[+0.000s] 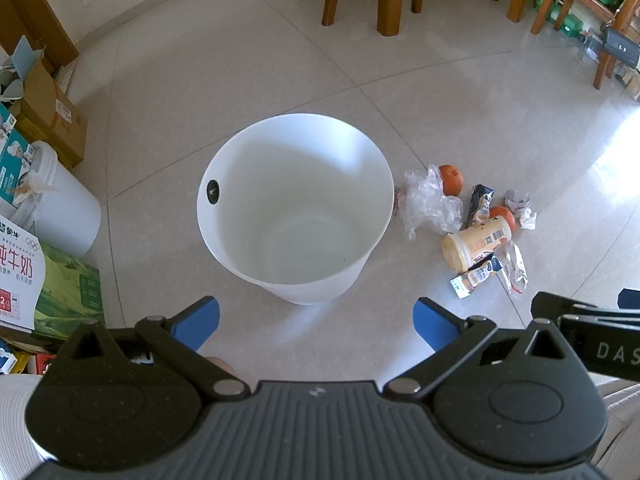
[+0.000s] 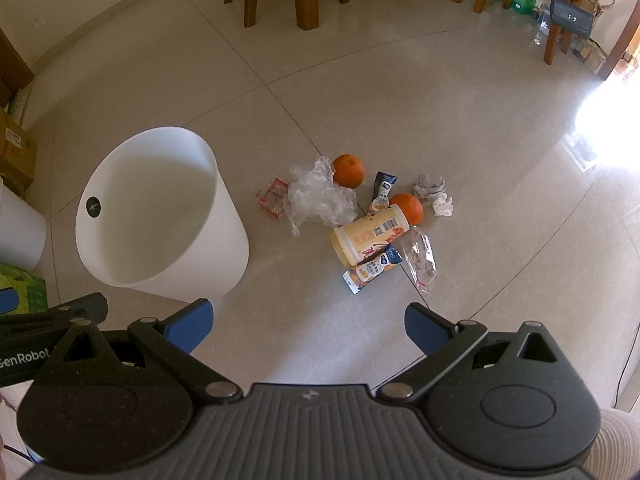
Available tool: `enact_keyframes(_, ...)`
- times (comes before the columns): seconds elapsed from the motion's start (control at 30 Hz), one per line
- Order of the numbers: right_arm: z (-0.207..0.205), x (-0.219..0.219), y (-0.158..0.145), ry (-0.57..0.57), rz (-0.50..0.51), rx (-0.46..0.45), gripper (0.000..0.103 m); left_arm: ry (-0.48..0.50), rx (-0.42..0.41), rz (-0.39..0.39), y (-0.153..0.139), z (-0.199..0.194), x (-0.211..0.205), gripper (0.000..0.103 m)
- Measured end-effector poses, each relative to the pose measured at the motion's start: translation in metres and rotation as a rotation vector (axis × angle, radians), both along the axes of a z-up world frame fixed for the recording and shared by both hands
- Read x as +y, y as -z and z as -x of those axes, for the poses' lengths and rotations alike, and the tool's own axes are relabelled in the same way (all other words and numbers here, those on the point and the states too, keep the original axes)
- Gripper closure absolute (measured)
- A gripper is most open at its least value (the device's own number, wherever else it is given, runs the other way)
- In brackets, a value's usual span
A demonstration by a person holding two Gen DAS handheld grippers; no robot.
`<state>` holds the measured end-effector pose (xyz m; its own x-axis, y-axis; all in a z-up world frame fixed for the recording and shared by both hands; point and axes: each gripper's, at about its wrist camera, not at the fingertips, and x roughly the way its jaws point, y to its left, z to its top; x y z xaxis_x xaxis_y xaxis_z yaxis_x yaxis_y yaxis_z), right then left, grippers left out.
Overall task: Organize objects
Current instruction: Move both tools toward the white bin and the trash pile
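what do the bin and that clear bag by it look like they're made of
Bin: likely plastic, matte white, with smooth, thin, seamless walls. Bag: thin clear plastic film, crumpled and glossy, with the floor showing through it.

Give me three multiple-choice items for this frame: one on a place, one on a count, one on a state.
1. Where does the litter lie relative to the white bin?
A. inside it
B. on the floor to its right
C. on a chair

2. How many oranges show?
A. one
B. two
C. four

3. How do the right tongs stand?
A. open, holding nothing
B. shut on a carton
C. shut on a bag

Answers: 1 B, the pile sits on the tiles beside the bin, whose inside is bare. 2 B, one orange by the clear plastic bag, another orange behind the yellow bottle. 3 A, blue pads wide apart over bare floor.
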<state>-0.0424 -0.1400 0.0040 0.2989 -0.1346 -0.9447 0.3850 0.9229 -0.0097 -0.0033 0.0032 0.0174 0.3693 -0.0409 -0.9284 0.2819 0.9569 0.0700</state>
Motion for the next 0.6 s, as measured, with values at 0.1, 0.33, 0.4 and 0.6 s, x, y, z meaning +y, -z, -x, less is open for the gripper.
enact_keyframes(0.1,-0.0002,0.0001,0.0000,-0.001,0.000,0.000,0.000,0.001,0.000,0.000,-0.0005,-0.0009,0.0002,0.000)
enact_keyframes(0.33,-0.0003,0.0004,0.0011,0.001,0.003,-0.002,0.000,-0.003,0.000,0.003,-0.0002,-0.0024,0.0015,0.000)
enact_keyframes(0.4,-0.0003,-0.0002,0.0013,0.001,0.003,-0.003,0.000,-0.001,0.001,0.004,0.0003,-0.0026,0.0015,0.000)
enact_keyframes(0.6,-0.0011,-0.0008,0.0000,-0.001,0.004,-0.007,0.000,0.009,0.010,0.025,0.0027,-0.0064,0.0026,0.001)
